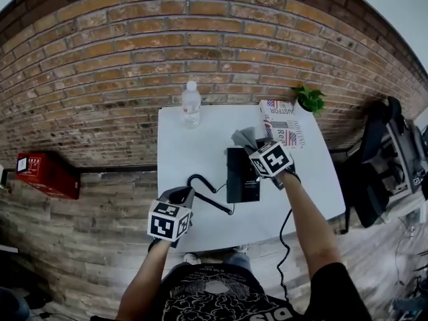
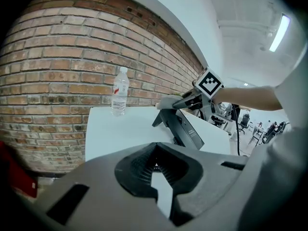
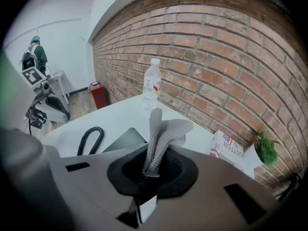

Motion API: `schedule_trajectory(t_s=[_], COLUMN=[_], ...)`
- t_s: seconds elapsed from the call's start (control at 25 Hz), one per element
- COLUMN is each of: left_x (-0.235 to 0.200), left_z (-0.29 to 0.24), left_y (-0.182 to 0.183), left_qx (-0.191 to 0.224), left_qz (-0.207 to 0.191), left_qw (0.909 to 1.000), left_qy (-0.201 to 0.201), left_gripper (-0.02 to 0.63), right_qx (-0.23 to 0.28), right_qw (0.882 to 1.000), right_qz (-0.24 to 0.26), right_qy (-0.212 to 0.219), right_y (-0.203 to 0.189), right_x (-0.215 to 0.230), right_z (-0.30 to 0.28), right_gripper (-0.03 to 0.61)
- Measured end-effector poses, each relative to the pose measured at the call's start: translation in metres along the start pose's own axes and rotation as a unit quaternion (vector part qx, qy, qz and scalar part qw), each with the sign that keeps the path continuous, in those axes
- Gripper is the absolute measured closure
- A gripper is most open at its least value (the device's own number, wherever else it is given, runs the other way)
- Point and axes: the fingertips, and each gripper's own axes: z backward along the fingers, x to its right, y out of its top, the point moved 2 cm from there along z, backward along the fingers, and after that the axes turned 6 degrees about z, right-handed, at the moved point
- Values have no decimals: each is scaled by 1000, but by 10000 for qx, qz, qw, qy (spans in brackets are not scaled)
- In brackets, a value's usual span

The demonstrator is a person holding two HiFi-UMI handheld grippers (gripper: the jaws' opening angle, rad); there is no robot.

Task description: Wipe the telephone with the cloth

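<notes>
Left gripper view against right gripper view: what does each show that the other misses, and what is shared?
Only the left gripper view shows the right gripper from outside, holding the cloth at the raised end of the telephone. Only the right gripper view shows the coiled cord, the potted plant and the printed box. Both show the cloth, the water bottle, the white table and the brick wall.
</notes>
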Motion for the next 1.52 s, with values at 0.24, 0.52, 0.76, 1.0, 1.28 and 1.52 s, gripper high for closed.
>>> schedule_trajectory(t_s=[0.24, 0.52, 0.76, 1.0, 1.28, 1.52], left_x=[-3, -5, -5, -7, -7, -5], left_z=[-1, 1, 3, 8, 12, 13], left_y=[-1, -4, -4, -6, -8, -7], left_qx=[-5, 15, 61, 78, 93, 113], left_qz=[27, 89, 119, 172, 198, 150], left_qw=[10000, 10000, 9999, 9998, 9997, 9997], left_qy=[-10, 4, 17, 75, 119, 135], left_gripper=[607, 607, 607, 607, 607, 607], right_qx=[-95, -143, -84, -54, 206, 639], right_qw=[9994, 9984, 9970, 9962, 9956, 9952], right_qz=[240, 379, 501, 591, 520, 381], right_qy=[247, 389, 578, 637, 749, 636], right_y=[7, 14, 25, 35, 46, 58], right_x=[-9, -18, -31, -40, -53, -59], right_z=[-6, -11, -16, -19, -20, -8], right_gripper=[566, 566, 566, 566, 566, 566])
